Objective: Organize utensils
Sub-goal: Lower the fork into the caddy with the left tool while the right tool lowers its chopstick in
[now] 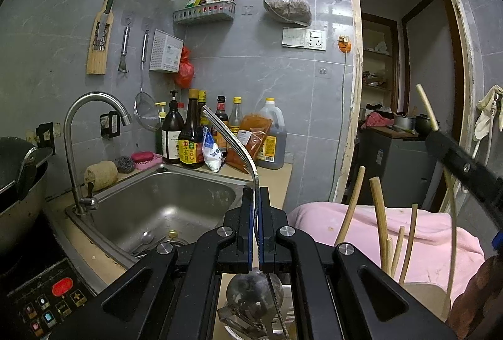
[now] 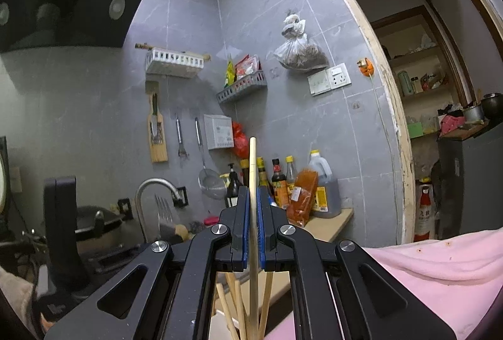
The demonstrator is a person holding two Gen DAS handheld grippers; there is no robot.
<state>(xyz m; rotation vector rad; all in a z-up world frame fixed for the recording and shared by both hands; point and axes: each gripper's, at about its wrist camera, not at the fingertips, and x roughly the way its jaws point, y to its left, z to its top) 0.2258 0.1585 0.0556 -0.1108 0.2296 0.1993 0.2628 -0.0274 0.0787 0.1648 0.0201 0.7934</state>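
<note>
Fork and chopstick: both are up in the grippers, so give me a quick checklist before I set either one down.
1. Left gripper shut on the fork: ok.
2. Right gripper shut on the chopstick: ok.
3. Fork tines clear of the faucet and bottles: ok.
4. Held chopstick roughly upright: ok.
5. Room among the other chopsticks below: cannot tell.
6. Spoon left in the sink: not ok.

You've got a silver fork (image 1: 232, 138), pale wooden chopstick (image 2: 253, 198), pink towel (image 1: 393, 233), grey marbled wall tiles (image 1: 267, 66).
</note>
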